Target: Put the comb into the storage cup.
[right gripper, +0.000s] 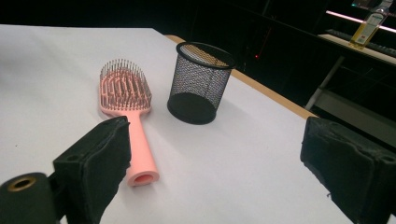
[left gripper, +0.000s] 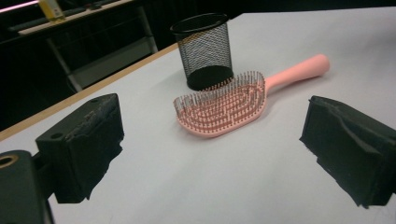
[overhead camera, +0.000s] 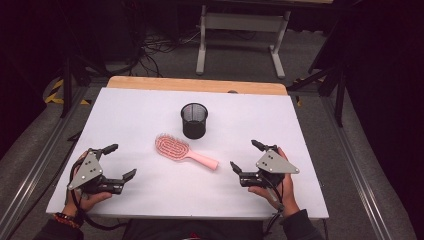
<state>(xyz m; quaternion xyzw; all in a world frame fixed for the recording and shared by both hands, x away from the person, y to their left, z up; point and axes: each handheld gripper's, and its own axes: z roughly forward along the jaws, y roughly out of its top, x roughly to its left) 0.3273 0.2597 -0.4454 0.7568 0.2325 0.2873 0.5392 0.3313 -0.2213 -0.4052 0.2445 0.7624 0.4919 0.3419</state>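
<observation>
On worktop (overhead camera: 125,107): my brush (overhead camera: 184,150) lies beside cup (overhead camera: 194,120).
Left hand-held gripper (overhead camera: 119,161): released, empty.
Right hand-held gripper (overhead camera: 244,155): released, empty.

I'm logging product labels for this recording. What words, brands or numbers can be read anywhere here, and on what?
Pink hairbrush: no text.
Black mesh pen cup: no text.
Bottle with a yellow label on the far shelf: print too small and blurred to read.
Yellow item on the far table: blurred, nothing readable.
</observation>
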